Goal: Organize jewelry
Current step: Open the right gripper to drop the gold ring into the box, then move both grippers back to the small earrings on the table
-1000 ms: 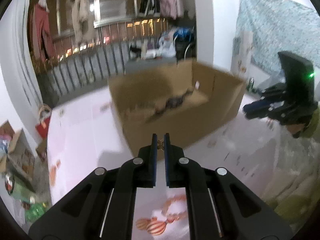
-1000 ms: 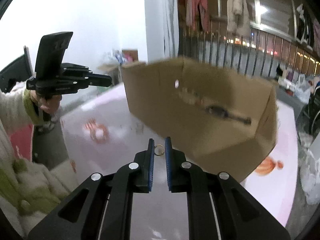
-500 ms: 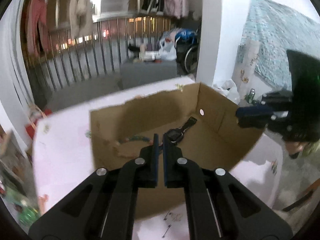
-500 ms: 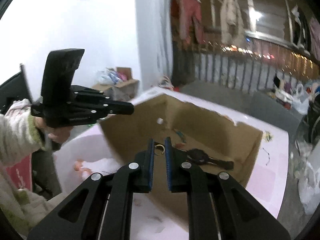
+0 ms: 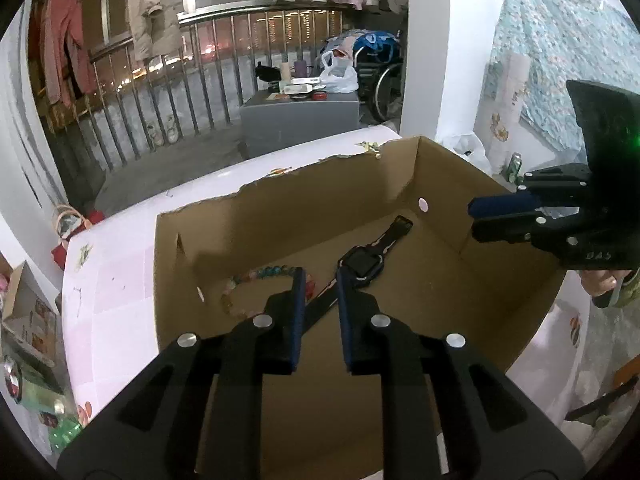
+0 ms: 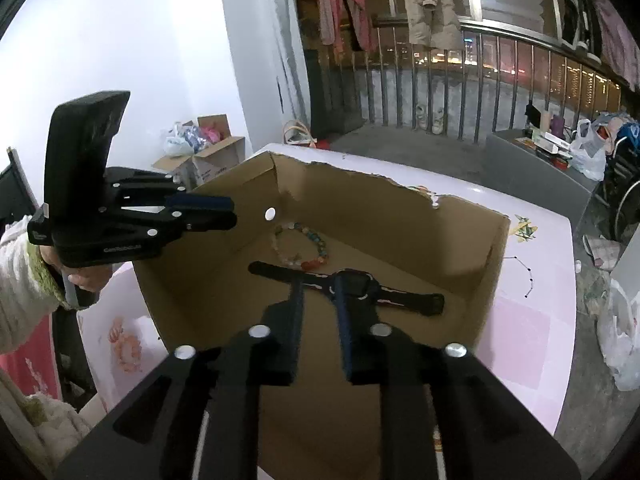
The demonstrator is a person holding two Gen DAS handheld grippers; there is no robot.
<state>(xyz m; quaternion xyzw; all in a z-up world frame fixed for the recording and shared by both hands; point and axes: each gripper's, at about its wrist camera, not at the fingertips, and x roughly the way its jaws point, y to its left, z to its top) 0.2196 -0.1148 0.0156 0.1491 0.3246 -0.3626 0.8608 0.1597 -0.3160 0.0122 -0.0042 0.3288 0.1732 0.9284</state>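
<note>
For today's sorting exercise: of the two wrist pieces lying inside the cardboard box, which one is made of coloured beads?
The bead bracelet, a loop of mixed-colour beads near the box's corner; the black watch lies stretched out flat.

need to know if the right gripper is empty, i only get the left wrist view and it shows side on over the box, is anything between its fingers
Observer: No. In the right wrist view the right gripper has just been opening its jaws, and nothing sits between them.
Operator: any jewelry outside the box on that side
Observer: Yes, a thin dark chain lies on the pink table, beside the right wall of the cardboard box.
Operator: half the bracelet is hidden for me, is it whole
Observer: The bead bracelet lies as a full loop near the box's far left corner, behind the black watch.
</note>
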